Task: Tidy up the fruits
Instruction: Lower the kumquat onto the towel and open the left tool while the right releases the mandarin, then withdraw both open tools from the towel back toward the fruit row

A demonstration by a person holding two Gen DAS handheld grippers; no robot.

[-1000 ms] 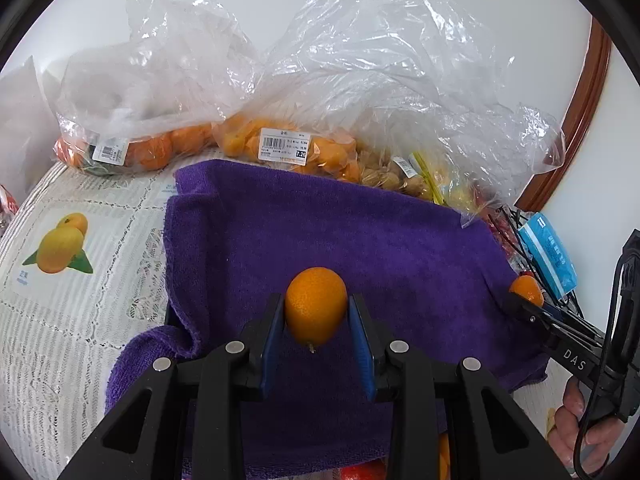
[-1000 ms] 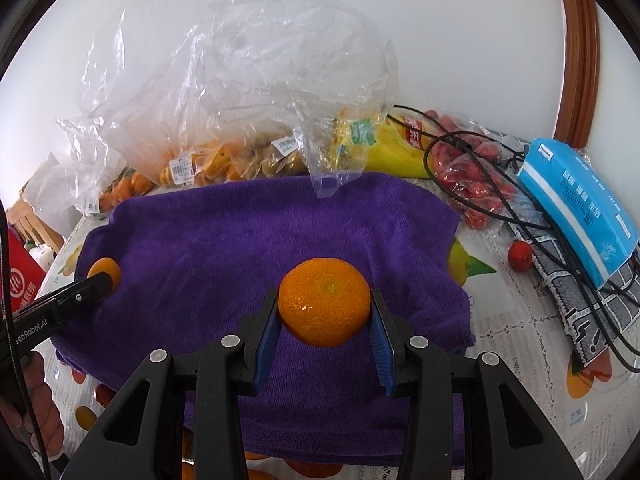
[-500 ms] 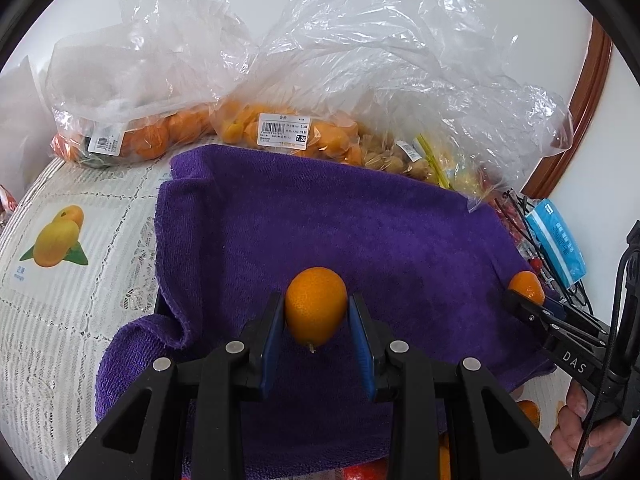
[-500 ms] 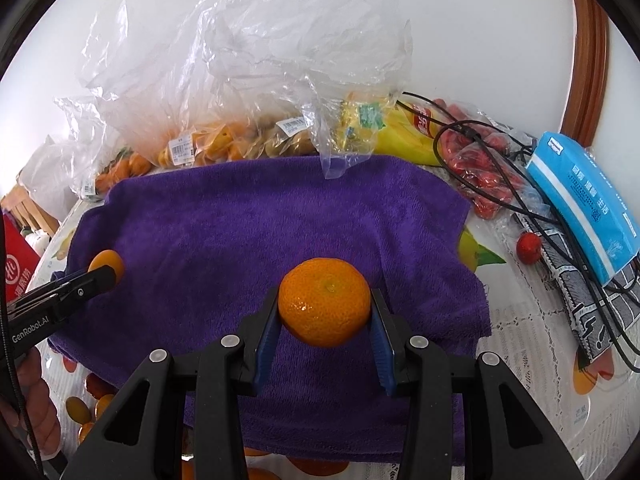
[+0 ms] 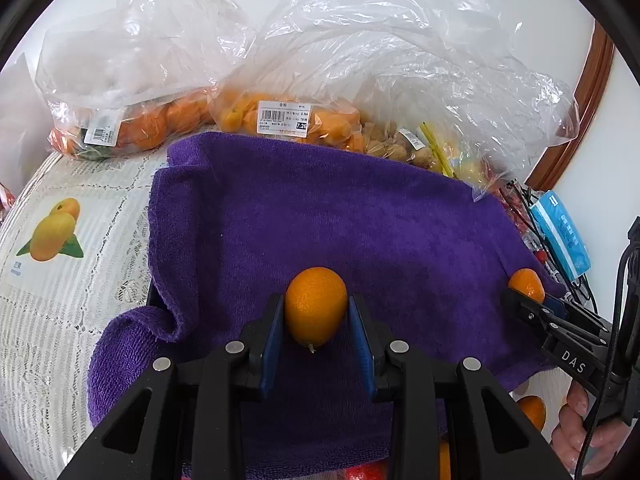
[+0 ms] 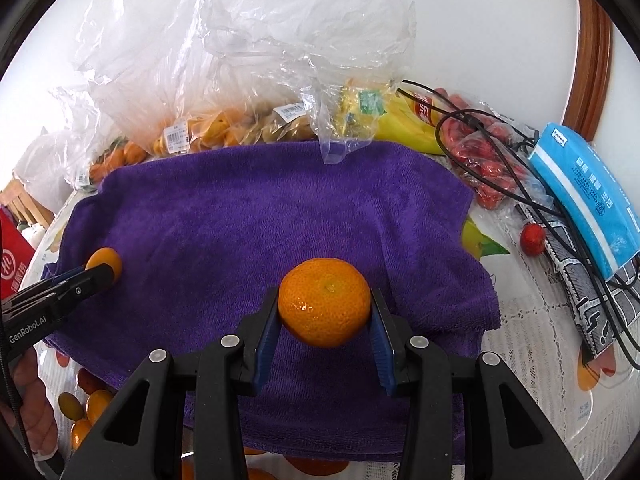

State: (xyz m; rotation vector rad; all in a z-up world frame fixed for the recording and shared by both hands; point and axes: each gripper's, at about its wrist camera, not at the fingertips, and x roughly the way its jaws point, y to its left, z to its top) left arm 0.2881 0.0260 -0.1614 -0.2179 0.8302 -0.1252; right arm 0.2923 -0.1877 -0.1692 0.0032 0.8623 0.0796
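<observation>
My left gripper [image 5: 316, 320] is shut on a small oval kumquat [image 5: 316, 306], held above the near part of a purple towel [image 5: 328, 220]. My right gripper [image 6: 325, 320] is shut on a round mandarin [image 6: 324, 302], also above the purple towel [image 6: 260, 216]. In the right wrist view the left gripper [image 6: 102, 270] shows at the towel's left edge with the kumquat [image 6: 105, 260] at its tip. The left wrist view catches the right gripper [image 5: 528, 294] at the towel's right edge, with the mandarin [image 5: 527, 282] partly hidden by its fingers.
Clear plastic bags of oranges [image 5: 136, 128], kumquats [image 5: 288, 118] and husked fruit [image 5: 404, 146] line the far side. Bananas [image 6: 400, 126], a bag of red fruit [image 6: 484, 164], black cables [image 6: 520, 192], a blue pack [image 6: 584, 192] and a loose red fruit [image 6: 532, 238] lie right. Small fruits [image 6: 86, 408] sit near left.
Both grippers keep their fruit and their grip. The views have tipped slightly, so the towel and bags sit a little lower and nearer in both pictures.
</observation>
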